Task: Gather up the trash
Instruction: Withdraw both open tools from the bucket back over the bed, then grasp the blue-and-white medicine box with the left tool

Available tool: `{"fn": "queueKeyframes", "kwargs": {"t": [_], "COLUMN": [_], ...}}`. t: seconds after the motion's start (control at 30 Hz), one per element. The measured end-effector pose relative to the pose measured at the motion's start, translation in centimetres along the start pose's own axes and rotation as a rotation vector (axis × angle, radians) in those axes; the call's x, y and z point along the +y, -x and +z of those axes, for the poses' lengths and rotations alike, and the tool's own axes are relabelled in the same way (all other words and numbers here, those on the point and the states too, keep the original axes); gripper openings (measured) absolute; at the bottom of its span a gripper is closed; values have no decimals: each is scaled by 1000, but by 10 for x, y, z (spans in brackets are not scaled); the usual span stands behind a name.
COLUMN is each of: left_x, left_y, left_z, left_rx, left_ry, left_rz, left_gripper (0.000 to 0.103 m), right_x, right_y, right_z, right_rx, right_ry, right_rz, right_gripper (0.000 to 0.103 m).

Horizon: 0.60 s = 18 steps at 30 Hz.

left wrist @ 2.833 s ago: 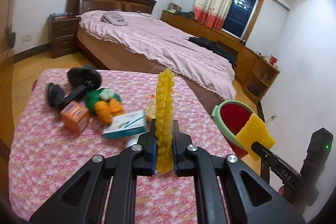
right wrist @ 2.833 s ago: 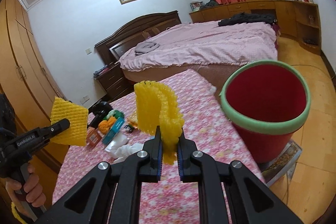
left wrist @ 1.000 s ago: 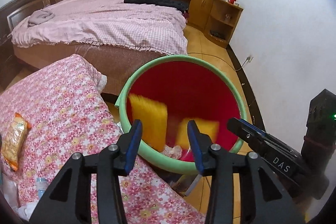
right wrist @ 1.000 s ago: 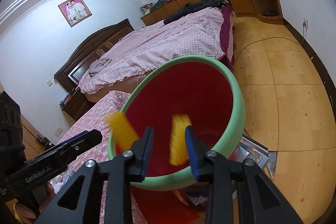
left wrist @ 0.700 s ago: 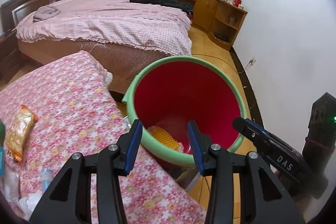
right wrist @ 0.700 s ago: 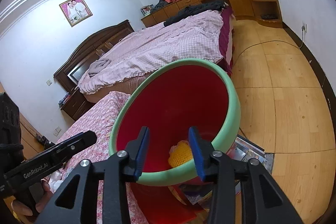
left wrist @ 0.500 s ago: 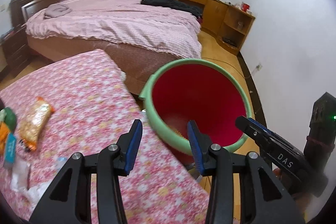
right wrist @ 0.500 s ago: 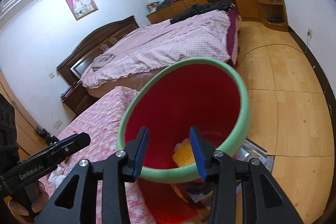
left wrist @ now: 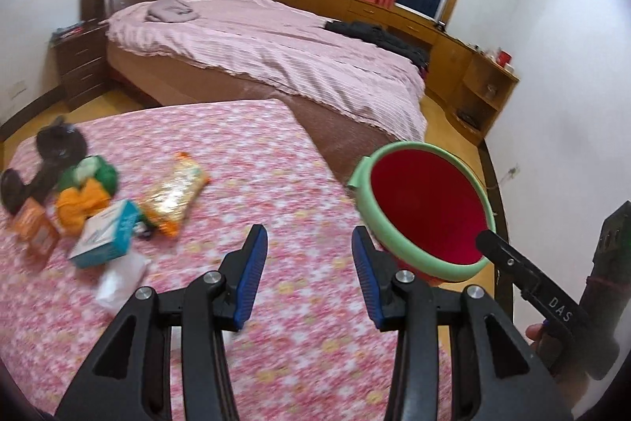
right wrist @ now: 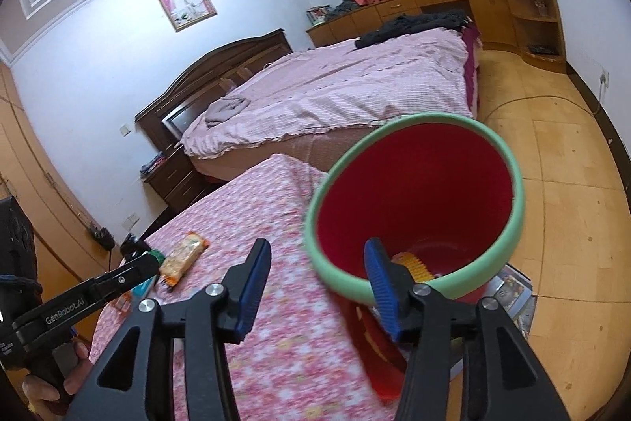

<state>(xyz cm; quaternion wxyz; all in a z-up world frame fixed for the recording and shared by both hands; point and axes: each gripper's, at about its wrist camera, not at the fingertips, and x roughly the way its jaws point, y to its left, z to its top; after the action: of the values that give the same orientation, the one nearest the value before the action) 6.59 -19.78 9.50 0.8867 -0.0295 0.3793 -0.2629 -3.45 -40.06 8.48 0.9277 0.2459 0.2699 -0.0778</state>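
Left wrist view, left tongs (left wrist: pixel 307 263) spread and empty above floral desk (left wrist: pixel 244 160), snack packet (left wrist: pixel 175 192) among clutter at left, right tongs (right wrist: pixel 315 283) opening, empty, over red bin (right wrist: pixel 418 184), yellow foam net (right wrist: pixel 412 265) lying inside.

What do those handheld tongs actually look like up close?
Both are black plastic with silver bolts and ribbed blue pads. The left tongs carry white "GenRobot.AI" lettering on one finger, seen from the right camera; the right tongs read "DAS". Each has a blocky black body behind.
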Motion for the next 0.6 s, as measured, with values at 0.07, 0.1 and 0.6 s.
{"fn": "queueKeyframes", "kwargs": {"t": [0.07, 0.1, 0.6], "left_x": [12, 18, 101], "left_y": [7, 11, 40], "left_z": [-1, -2, -22], "left_rx": [-8, -11, -32], "left_ry": [23, 36, 180], "left_rz": [8, 15, 140], "left_gripper": [45, 45, 45], "right_x": [10, 14, 53], "right_y": [1, 1, -13], "right_z": [-3, -4, -25], "right_rx": [0, 1, 61], "right_ry": [14, 20, 54], "right_rz": [12, 15, 52], "right_gripper": [54, 55, 59]}}
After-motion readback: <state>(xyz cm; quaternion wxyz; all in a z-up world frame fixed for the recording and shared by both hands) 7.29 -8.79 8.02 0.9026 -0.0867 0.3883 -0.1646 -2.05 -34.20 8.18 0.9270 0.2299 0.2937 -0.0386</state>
